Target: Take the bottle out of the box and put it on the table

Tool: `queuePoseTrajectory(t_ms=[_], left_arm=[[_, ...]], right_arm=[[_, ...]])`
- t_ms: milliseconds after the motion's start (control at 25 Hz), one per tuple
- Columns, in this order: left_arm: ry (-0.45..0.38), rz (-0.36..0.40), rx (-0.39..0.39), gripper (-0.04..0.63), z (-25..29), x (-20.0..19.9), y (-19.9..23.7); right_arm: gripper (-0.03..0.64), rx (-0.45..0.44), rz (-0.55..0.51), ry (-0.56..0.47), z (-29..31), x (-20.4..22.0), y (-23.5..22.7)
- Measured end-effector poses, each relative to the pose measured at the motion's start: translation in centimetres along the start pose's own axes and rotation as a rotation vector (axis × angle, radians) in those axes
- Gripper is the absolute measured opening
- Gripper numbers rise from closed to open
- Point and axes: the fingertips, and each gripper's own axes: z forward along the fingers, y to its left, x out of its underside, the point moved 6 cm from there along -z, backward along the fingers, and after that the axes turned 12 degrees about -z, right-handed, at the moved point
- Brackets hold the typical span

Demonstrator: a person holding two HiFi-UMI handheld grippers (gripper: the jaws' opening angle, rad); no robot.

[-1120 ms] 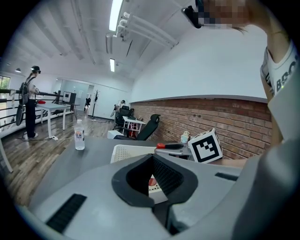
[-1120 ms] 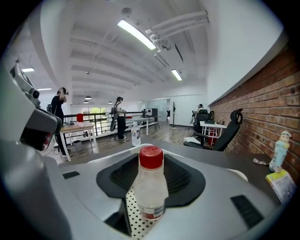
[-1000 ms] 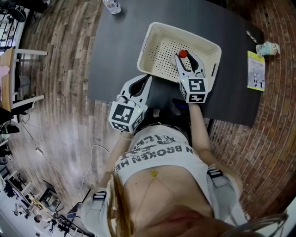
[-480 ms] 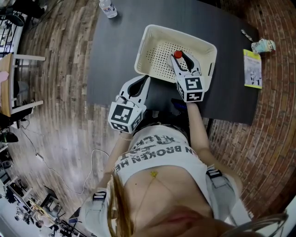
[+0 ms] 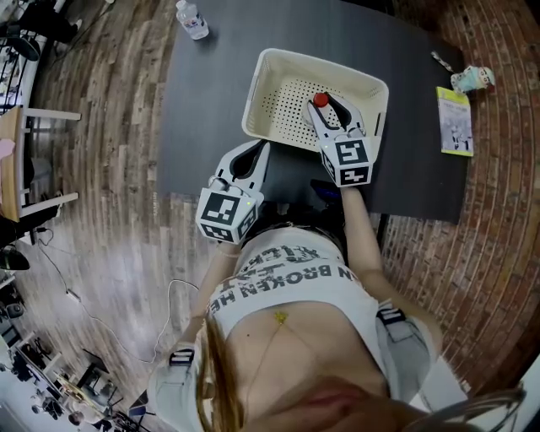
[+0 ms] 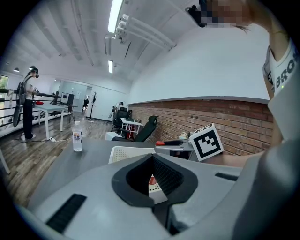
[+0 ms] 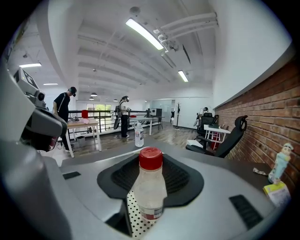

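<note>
Table (image 5: 202,110): dark top across the upper half of the head view, with a bare stretch left of the box.

Box (image 5: 255,99): cream, perforated floor, upper centre of that frame, close to the table's lower edge.

Right claw (image 5: 325,105): reaches into the box from the lower right, with one jaw on either side of the bottle. In the right gripper view, dotted floor shows between the left-hand jaw and the bottle. I read the pads as not yet pressing: released, straddling, not grasping.

Left claw (image 5: 260,148): outside the box at its lower left corner, over the table. The tips meet, and only the box shows through the hollow between the pads. Clenched on nothing.

Spare bottle (image 5: 192,18): on the table at the upper left of the head view. Not your target.

Bottle (image 7: 150,187): small, clear, red cap, standing upright on the box floor, centre of the right gripper view. Its long axis is vertical, across the claw's line of reach. It sits straight ahead of your right claw, inside the gap. Your left is well apart from it, with the box wall between them.

Judgement: this is the right hand's job. Close on the body below the cap, then lift straight up so the base clears the rim before you head for bare table.
</note>
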Motion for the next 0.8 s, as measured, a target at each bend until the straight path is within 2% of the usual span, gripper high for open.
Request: queuePoseTrajectory(t_ms=[800], left_arm=[[0.032,0.014,0.036,0.005,-0.3,1.3,-0.2]], right_arm=[[0.147,0.002,-0.017,-0.044,-4.4,-5.8,-0.8]])
